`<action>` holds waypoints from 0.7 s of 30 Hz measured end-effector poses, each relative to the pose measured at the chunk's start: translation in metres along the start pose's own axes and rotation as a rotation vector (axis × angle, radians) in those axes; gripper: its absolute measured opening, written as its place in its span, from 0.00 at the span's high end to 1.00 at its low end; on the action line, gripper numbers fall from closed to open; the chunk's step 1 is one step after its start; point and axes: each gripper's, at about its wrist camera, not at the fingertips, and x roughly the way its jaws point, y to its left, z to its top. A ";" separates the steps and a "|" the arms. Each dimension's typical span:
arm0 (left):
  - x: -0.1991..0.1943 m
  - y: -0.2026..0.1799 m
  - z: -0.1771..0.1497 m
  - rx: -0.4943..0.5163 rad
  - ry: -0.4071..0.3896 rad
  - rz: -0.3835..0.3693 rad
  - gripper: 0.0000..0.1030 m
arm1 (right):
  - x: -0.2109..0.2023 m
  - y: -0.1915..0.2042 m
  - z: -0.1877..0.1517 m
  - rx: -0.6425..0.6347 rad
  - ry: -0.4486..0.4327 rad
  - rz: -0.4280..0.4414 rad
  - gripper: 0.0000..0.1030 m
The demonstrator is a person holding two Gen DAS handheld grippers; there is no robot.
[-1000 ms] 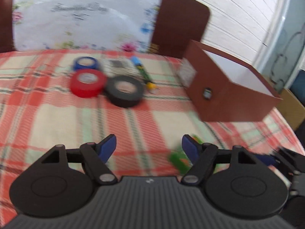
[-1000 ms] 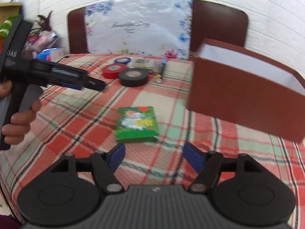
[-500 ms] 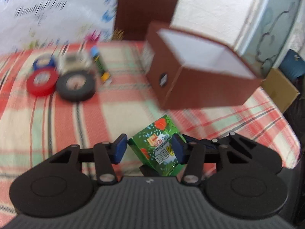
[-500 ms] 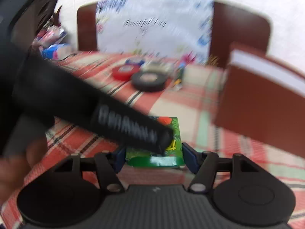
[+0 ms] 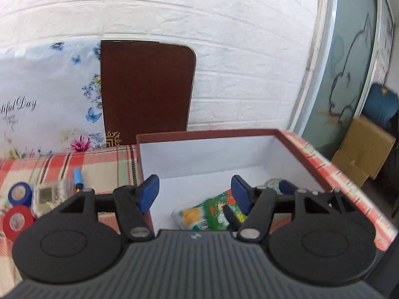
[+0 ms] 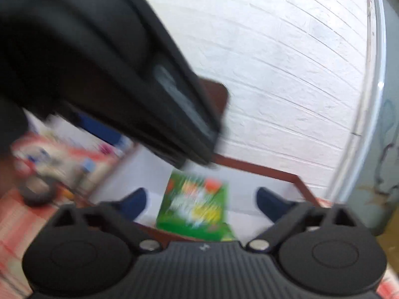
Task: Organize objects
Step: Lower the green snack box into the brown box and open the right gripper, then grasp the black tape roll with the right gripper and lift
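Left wrist view, left gripper (image 5: 194,191): jaws spread wide and holding nothing, poised above the open brown box (image 5: 299,147).
Left wrist view, green packet (image 5: 212,211): lies tilted on the white floor of the box, below and between the blue pads, touching neither as far as can be seen.
Left wrist view, other box contents: a pale roundish item (image 5: 273,183) sits toward the right inner wall; too hidden to name.
Left wrist view, still on the tablecloth (image 5: 109,164): a blue tape roll (image 5: 20,194), a red tape roll (image 5: 17,220), a small clear-wrapped item (image 5: 47,195) and a blue-capped marker (image 5: 78,178), all left of the box.
Right wrist view, right gripper (image 6: 200,203): jaws spread, nothing pinched, aimed at the box rim (image 6: 261,168).
Right wrist view, packet: the green packet (image 6: 197,206) shows blurred between the 2 pads, inside or just over the box; which, I cannot tell.
Right wrist view, obstruction: the body of the left gripper (image 6: 112,74) fills the upper left, close above.
Step in hand, judged: releasing the packet into the box.
Doing it well: lift the open left jaws straight up clear of the rim so they do not drag the packet or tip the box, and keep the 2 grippers apart, since they crowd the same opening.
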 end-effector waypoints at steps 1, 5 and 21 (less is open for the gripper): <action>-0.010 0.009 -0.004 0.005 -0.031 0.016 0.36 | -0.007 -0.006 -0.004 0.051 -0.020 0.024 0.26; -0.030 0.047 -0.026 0.006 -0.045 0.136 0.36 | -0.032 -0.015 -0.023 0.132 -0.086 -0.019 0.23; -0.059 0.250 -0.114 -0.222 0.095 0.610 0.36 | -0.054 0.029 0.028 0.164 -0.102 0.380 0.30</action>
